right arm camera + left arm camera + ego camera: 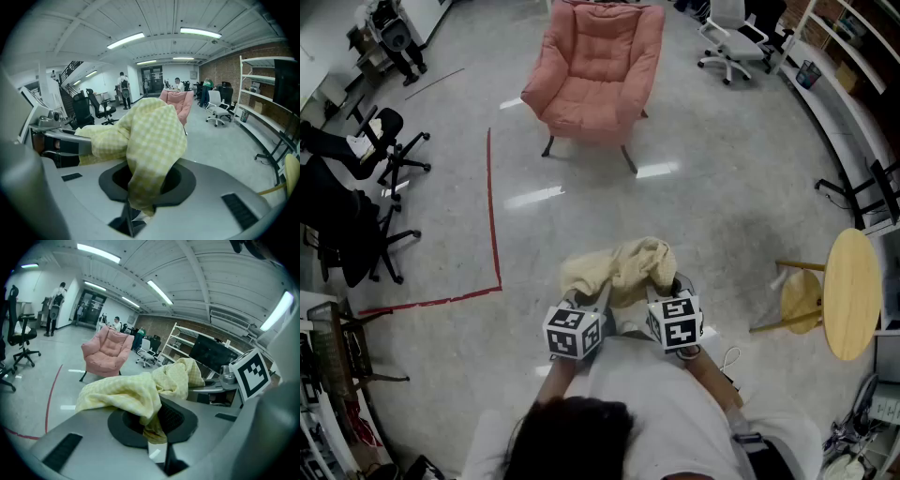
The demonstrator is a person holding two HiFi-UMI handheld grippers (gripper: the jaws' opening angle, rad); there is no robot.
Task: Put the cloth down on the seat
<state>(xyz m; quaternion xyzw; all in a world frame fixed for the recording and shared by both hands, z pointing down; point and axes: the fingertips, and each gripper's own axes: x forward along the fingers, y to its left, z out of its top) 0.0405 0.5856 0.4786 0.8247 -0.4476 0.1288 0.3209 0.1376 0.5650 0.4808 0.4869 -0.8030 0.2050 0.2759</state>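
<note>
left gripper (589, 302) and right gripper (667, 289) side by side, each clamped on the yellow checked cloth (619, 267), which bunches across both. pink armchair (595, 70) well ahead; grey floor (609, 211) lies between. red tape line (492, 216) ahead-left of left gripper, black office chairs (389, 150) beyond. round wooden table (853, 292) right of right gripper.

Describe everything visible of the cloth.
The cloth is pale yellow with a fine white check. It looks like soft woven fabric and is crumpled and bunched. It is held in the air above the floor, well short of the pink chair. The left claw pinches one bunched end and the right claw another, with loose folds draped over both. Nothing else touches it.
</note>
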